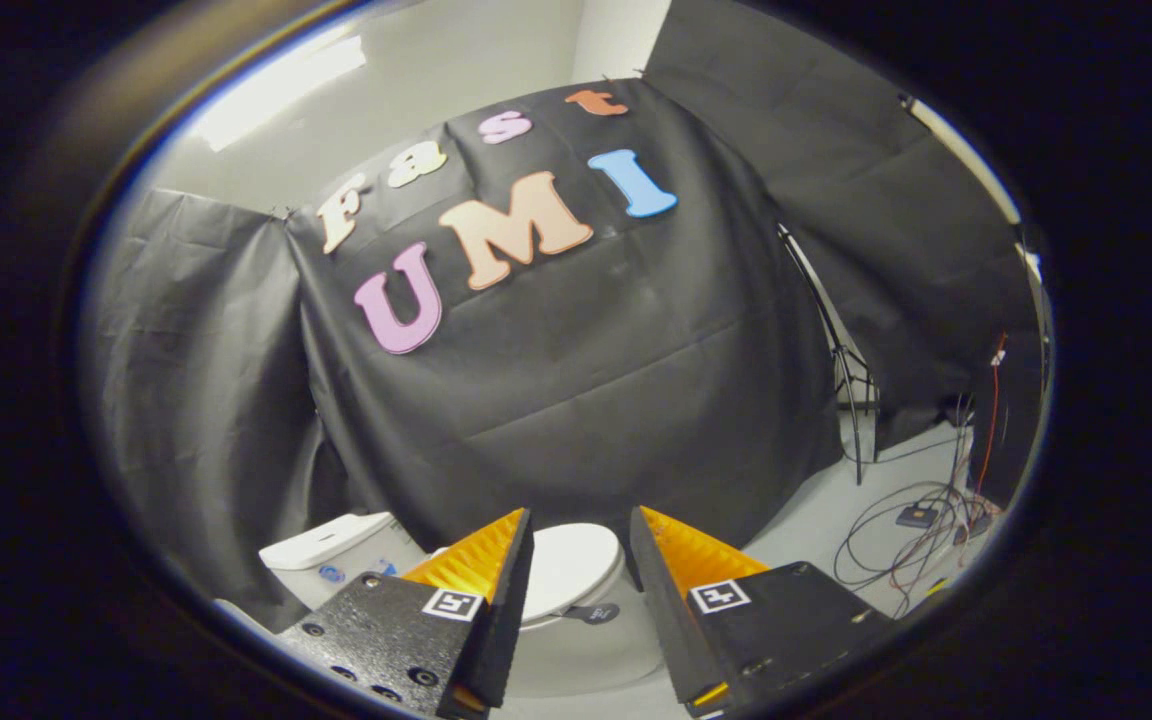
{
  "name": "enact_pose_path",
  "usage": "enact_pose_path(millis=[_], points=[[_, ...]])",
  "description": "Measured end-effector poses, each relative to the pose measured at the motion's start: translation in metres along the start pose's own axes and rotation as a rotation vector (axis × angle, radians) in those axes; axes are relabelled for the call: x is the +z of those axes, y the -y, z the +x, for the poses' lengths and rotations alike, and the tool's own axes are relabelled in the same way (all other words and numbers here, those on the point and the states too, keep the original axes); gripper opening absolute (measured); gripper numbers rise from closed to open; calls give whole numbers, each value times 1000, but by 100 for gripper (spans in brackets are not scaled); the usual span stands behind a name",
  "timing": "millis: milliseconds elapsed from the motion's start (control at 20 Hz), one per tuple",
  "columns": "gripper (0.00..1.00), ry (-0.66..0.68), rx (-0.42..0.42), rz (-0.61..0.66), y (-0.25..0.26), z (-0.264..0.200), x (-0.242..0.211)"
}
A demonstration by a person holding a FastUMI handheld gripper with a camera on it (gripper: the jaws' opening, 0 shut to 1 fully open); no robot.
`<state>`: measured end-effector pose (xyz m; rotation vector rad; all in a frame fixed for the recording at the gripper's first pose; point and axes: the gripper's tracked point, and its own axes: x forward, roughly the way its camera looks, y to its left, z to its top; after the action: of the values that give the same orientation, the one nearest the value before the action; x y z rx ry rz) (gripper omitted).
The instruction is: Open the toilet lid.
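Two fingers of my gripper (581, 545) spread apart, pinching nothing | toilet lid (571, 565) down, white, seen in the gap between my fingers and beyond them | cistern (331, 550) just beside lid | cables (921, 540) on floor, well apart from lid

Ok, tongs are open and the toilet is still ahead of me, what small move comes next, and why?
Probably ease the tongs forward and down toward the front edge of the lid. The lid lies closed on the toilet and shows between the open fingers, beyond their tips, with nothing touching it yet. A small dark tab at its front rim looks like the spot to catch.
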<state>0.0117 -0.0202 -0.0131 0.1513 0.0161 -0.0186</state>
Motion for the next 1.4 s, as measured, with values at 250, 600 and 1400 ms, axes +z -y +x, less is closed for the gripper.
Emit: enact_pose_path(millis=[250,600,1400], points=[[61,-16,-25,120,15,9,-11],[61,-20,-65,339,39,32,-31],[59,-149,-34,832,26,98,-122]])
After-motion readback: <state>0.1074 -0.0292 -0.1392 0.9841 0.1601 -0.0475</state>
